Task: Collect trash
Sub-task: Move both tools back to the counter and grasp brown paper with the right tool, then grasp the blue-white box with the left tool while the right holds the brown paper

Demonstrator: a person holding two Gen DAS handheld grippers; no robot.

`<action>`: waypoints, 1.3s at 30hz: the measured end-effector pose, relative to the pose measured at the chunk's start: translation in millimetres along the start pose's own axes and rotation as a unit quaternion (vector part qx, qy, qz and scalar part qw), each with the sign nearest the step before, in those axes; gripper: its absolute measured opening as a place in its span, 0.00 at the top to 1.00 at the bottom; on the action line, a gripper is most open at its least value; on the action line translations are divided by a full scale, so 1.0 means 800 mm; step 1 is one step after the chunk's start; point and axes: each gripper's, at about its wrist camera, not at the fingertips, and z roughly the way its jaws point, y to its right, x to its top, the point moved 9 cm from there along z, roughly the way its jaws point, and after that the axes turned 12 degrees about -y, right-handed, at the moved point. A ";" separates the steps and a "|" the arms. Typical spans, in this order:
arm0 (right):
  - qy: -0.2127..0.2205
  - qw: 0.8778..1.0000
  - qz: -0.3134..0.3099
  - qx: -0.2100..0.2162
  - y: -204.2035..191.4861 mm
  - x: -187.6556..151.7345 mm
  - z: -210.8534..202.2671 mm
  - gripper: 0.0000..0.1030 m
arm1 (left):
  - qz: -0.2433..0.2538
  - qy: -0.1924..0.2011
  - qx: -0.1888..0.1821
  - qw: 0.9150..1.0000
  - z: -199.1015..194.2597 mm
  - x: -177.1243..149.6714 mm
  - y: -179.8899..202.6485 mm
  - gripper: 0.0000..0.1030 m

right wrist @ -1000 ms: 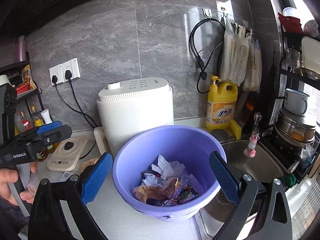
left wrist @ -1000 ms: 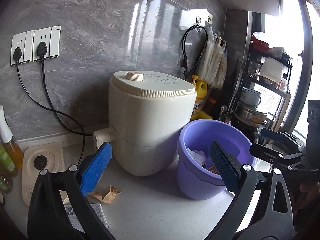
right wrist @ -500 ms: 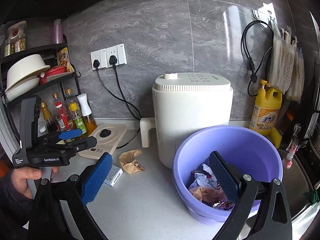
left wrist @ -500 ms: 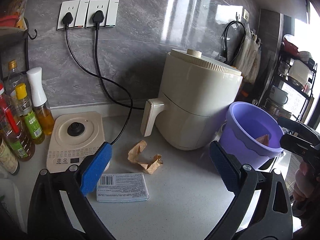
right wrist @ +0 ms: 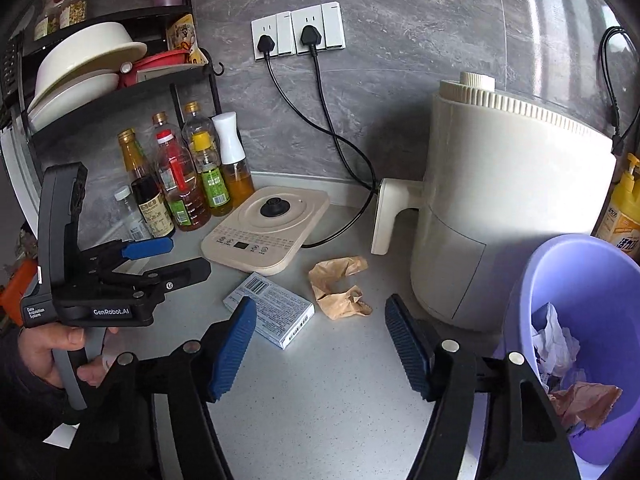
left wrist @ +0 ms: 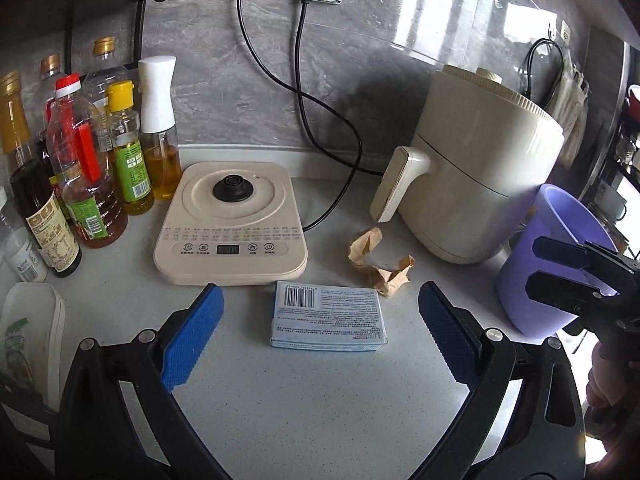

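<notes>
Left wrist view: my left gripper (left wrist: 320, 336) gapes wide over a flat pale-blue cardboard box (left wrist: 328, 315); crumpled brown paper (left wrist: 378, 262) beside. Right gripper (right wrist: 320, 350) wide too.

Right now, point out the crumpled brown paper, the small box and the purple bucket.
crumpled brown paper (left wrist: 376, 260), left wrist view, its middle fold.
small box (left wrist: 329, 316), left wrist view, its printed top face.
purple bucket (right wrist: 592, 276), right wrist view, its inner wall.

A home kitchen: oil bottles (left wrist: 96, 168), air fryer (left wrist: 480, 172), dish rack (right wrist: 100, 64), counter (left wrist: 320, 400).
</notes>
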 end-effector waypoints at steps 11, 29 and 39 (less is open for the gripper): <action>-0.082 0.996 -0.016 0.011 0.005 0.001 0.114 0.47 | -0.041 -0.039 0.021 0.998 0.039 -0.020 -0.035 0.06; -0.137 0.988 -0.069 0.014 0.000 0.007 0.215 0.80 | -0.066 -0.045 0.027 0.996 0.045 -0.031 -0.058 0.06; -0.154 0.980 -0.062 0.115 -0.055 -0.031 0.172 0.82 | -0.067 -0.044 0.021 0.997 0.032 -0.043 -0.053 0.06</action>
